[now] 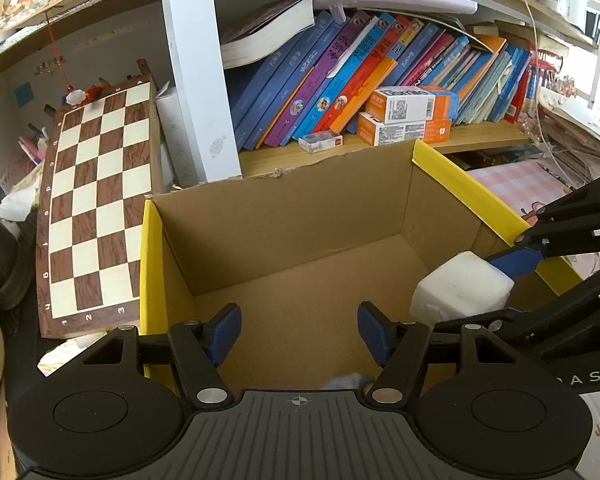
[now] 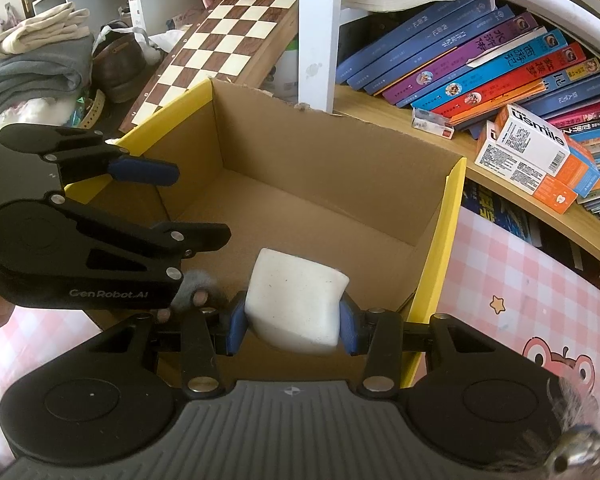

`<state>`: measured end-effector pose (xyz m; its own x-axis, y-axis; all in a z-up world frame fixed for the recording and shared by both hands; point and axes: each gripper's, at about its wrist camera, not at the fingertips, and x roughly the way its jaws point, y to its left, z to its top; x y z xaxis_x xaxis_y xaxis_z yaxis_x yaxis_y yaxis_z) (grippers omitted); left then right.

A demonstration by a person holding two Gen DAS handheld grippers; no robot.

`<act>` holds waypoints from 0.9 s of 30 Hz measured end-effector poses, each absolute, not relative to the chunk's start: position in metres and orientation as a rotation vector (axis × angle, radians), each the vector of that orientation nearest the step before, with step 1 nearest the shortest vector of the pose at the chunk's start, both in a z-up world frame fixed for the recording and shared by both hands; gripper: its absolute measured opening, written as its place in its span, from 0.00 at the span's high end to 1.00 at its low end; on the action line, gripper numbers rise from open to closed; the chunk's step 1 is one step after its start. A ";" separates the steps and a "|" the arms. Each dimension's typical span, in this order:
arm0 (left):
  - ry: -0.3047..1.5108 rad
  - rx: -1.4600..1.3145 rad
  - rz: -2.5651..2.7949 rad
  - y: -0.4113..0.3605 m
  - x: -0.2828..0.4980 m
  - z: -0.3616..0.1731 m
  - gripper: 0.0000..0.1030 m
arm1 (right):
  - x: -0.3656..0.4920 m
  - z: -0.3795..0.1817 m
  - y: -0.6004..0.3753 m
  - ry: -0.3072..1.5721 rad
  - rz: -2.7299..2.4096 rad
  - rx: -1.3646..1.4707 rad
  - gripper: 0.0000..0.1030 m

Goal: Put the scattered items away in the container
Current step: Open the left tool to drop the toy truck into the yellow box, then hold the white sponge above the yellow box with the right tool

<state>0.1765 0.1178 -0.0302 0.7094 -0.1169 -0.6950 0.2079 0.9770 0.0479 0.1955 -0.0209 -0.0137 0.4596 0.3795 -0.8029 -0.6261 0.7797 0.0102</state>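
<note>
An open cardboard box with yellow outer walls stands in front of the bookshelf. My right gripper is shut on a white foam block and holds it above the box's near right part. In the left wrist view, that block hangs over the box's right side with the right gripper around it. My left gripper is open over the box's near edge with nothing between its fingers, and it shows at the left of the right wrist view. A grey fuzzy item lies low in the box under the left gripper.
A chessboard leans left of the box. Leaning books and small cartons fill the shelf behind it. A pink checkered mat lies to the right. Folded clothes are at the far left. A fluffy keyring sits near the right gripper's body.
</note>
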 end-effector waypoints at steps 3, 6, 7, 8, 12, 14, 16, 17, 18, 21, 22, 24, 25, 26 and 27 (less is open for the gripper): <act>0.749 0.117 -0.178 0.118 0.174 -0.027 0.36 | 0.195 -0.014 -0.020 0.900 0.636 -0.307 0.58; 0.741 0.112 -0.178 0.117 0.171 -0.024 0.36 | 0.195 -0.014 -0.019 0.903 0.646 -0.311 0.58; 0.738 0.114 -0.177 0.117 0.170 -0.023 0.36 | 0.195 -0.015 -0.019 0.903 0.648 -0.314 0.58; 0.737 0.115 -0.175 0.117 0.169 -0.022 0.36 | 0.195 -0.015 -0.018 0.903 0.650 -0.318 0.58; 0.734 0.119 -0.166 0.118 0.166 -0.019 0.35 | 0.195 -0.014 -0.017 0.907 0.660 -0.318 0.58; 0.728 0.125 -0.157 0.119 0.163 -0.016 0.30 | 0.195 -0.014 -0.017 0.910 0.665 -0.318 0.58; 0.721 0.131 -0.149 0.121 0.159 -0.012 0.29 | 0.195 -0.012 -0.017 0.909 0.668 -0.319 0.58; 0.717 0.132 -0.146 0.123 0.158 -0.011 0.29 | 0.195 -0.012 -0.016 0.909 0.670 -0.320 0.58; 0.715 0.131 -0.140 0.125 0.156 -0.009 0.28 | 0.196 -0.011 -0.016 0.910 0.672 -0.321 0.58; 0.712 0.117 -0.120 0.131 0.152 -0.006 0.27 | 0.198 -0.012 -0.015 0.917 0.678 -0.331 0.58; 0.714 0.112 -0.117 0.131 0.152 -0.007 0.27 | 0.199 -0.013 -0.015 0.920 0.681 -0.335 0.58; 0.718 0.104 -0.110 0.132 0.152 -0.007 0.27 | 0.199 -0.014 -0.013 0.922 0.683 -0.345 0.58; 0.718 0.103 -0.111 0.132 0.152 -0.007 0.27 | 0.200 -0.014 -0.011 0.924 0.686 -0.350 0.58; 0.718 0.101 -0.115 0.130 0.151 -0.007 0.27 | 0.201 -0.015 -0.010 0.927 0.689 -0.356 0.58; 0.717 0.101 -0.119 0.129 0.151 -0.007 0.27 | 0.202 -0.015 -0.008 0.930 0.691 -0.361 0.58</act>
<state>0.1510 0.1291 -0.0074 0.7474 -0.0741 -0.6602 0.1437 0.9883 0.0517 0.2023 -0.0084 -0.0153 0.4070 0.3856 -0.8280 -0.6819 0.7314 0.0054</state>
